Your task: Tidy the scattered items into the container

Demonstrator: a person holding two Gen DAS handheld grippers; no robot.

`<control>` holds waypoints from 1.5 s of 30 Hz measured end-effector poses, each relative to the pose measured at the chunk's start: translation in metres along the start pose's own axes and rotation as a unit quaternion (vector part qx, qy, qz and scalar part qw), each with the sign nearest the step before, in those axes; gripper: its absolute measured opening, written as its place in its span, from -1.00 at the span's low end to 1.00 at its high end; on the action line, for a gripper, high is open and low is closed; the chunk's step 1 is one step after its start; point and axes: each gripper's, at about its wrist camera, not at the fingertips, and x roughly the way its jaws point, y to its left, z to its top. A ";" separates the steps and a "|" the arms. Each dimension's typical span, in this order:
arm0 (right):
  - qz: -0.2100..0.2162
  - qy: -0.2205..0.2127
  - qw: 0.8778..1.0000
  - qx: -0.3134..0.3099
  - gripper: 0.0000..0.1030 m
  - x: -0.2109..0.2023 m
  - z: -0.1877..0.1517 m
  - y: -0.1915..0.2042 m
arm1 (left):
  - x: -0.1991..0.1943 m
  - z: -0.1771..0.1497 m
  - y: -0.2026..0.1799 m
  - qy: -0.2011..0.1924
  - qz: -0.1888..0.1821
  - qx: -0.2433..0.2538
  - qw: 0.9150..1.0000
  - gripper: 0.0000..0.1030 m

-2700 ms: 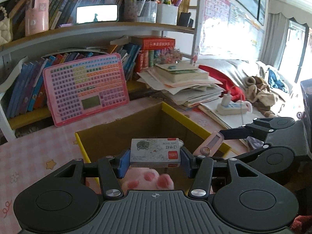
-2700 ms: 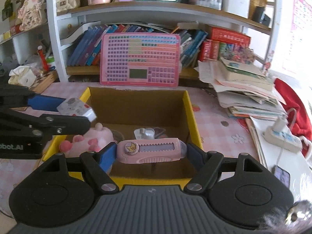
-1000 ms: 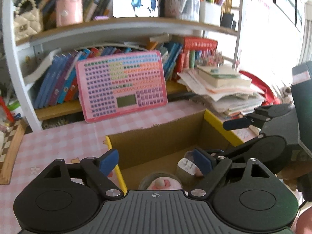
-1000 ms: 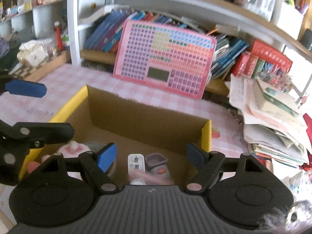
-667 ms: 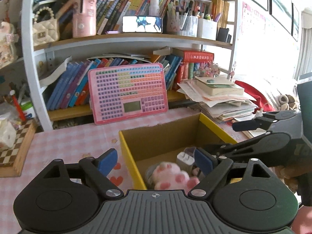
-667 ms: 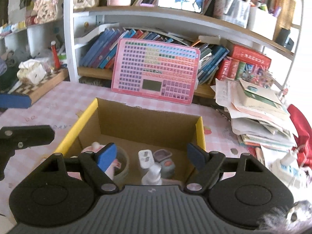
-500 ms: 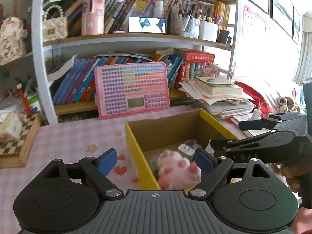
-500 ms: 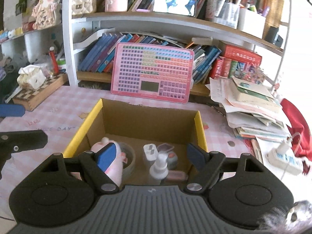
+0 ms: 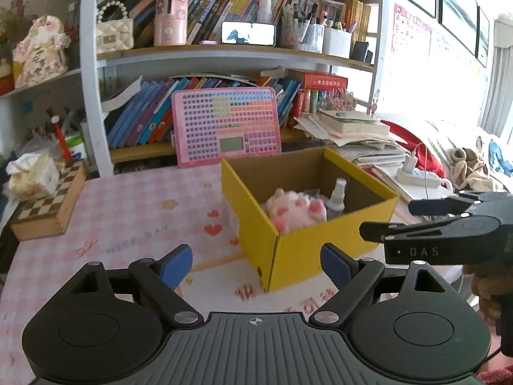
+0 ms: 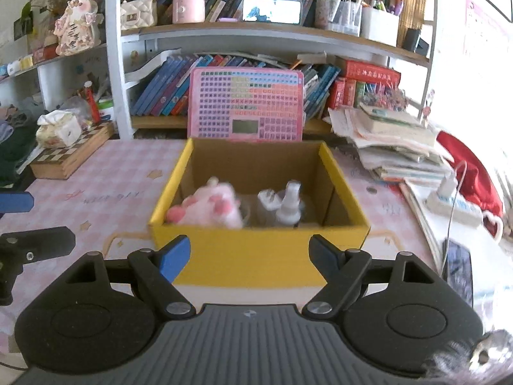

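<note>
Both my hand-held grippers empty, jaws apart
Left hand-held gripper (image 9: 256, 263) and right hand-held gripper (image 10: 248, 256) face the yellow cardboard box (image 10: 256, 256) holding a pink plush toy (image 10: 211, 208).

Blurring softly in the right wrist view: the pink plush toy (image 10: 211, 209) and the white spray bottle (image 10: 289, 207) inside the yellow box (image 10: 256, 258), with the small things behind the bottle staying too smeared to identify. Hiding the floor of the box and the plush's lower half behind the near yellow wall in both views. Running off the right edge of the left wrist view: the right gripper (image 9: 397, 221) and the hand (image 9: 487, 288) holding it.
</note>
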 end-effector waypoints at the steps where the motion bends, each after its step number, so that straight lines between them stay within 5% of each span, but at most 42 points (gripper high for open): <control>1: 0.002 0.004 1.000 0.002 0.56 -0.004 -0.005 0.004 | -0.005 -0.005 0.001 0.001 0.002 0.000 1.000 0.73; 20: 0.000 0.027 1.000 0.006 0.68 -0.065 -0.085 0.072 | -0.075 -0.086 0.015 0.053 0.055 0.009 0.997 0.74; 45: 0.015 0.039 0.999 -0.004 0.89 -0.073 -0.092 0.094 | -0.092 -0.100 0.035 0.076 0.079 -0.026 0.994 0.91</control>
